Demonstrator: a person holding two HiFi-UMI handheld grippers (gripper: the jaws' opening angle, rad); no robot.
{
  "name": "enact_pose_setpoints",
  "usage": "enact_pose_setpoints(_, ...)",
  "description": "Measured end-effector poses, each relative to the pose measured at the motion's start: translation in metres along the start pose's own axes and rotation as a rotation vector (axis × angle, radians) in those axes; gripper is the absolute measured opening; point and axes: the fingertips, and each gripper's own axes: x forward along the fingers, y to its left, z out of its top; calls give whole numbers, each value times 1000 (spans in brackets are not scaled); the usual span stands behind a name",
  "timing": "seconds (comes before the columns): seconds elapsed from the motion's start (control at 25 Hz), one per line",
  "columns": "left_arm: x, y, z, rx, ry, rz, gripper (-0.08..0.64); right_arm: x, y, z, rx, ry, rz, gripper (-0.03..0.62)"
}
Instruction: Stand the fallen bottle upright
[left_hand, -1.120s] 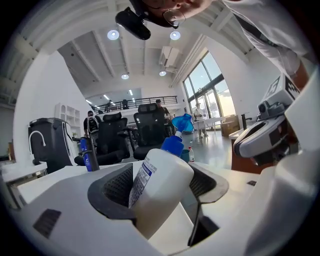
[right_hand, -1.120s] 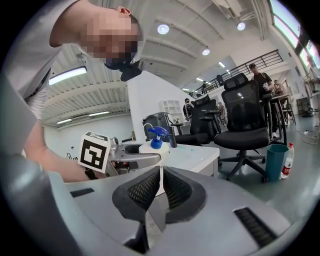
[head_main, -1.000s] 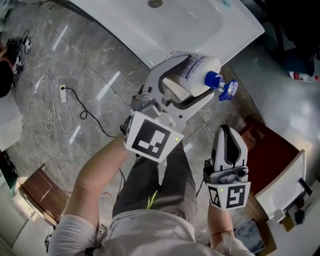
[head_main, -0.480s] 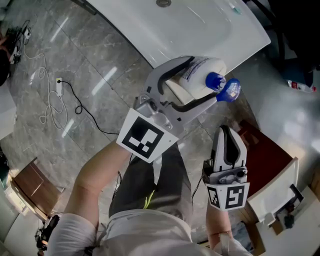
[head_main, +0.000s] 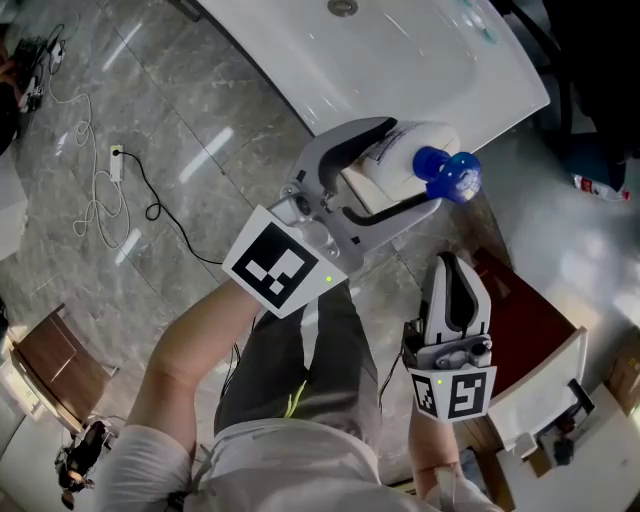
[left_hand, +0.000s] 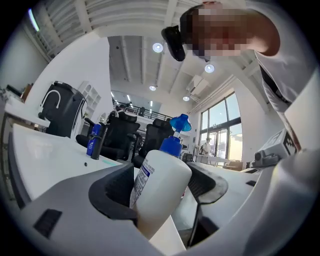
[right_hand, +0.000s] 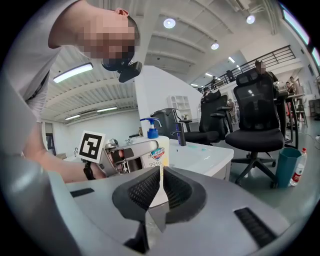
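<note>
Left tool (head_main: 414, 163) grips bottle (head_main: 428, 136) by table (head_main: 400, 55) edge; blue dispenser (left_hand: 94, 140) stands beyond.

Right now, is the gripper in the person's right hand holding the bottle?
No, the right gripper has its fingers shut together on nothing; the bottle is clamped in the left gripper.

Roll of left gripper (head_main: 417, 160); bottle (head_main: 437, 137) tips nearer upright.
Against a second ago in head view: marker cube (head_main: 277, 272) sits further left and turned more corner-down. The held bottle turns with it. Blue pump head (head_main: 447, 172), earlier side-on with its nozzle out to the right, now faces almost end-on to the camera.
</note>
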Motion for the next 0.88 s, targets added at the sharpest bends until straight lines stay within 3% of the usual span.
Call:
enact_pose_setpoints(0.4, -1, 10, 3, -150, -66, -19, 347, 7, -5, 2, -15, 10, 20, 46)
enact_pose_setpoints(0.88, -2, 14, 6, -187, -97, -88, 339, 19, -8, 4, -21, 18, 38, 46)
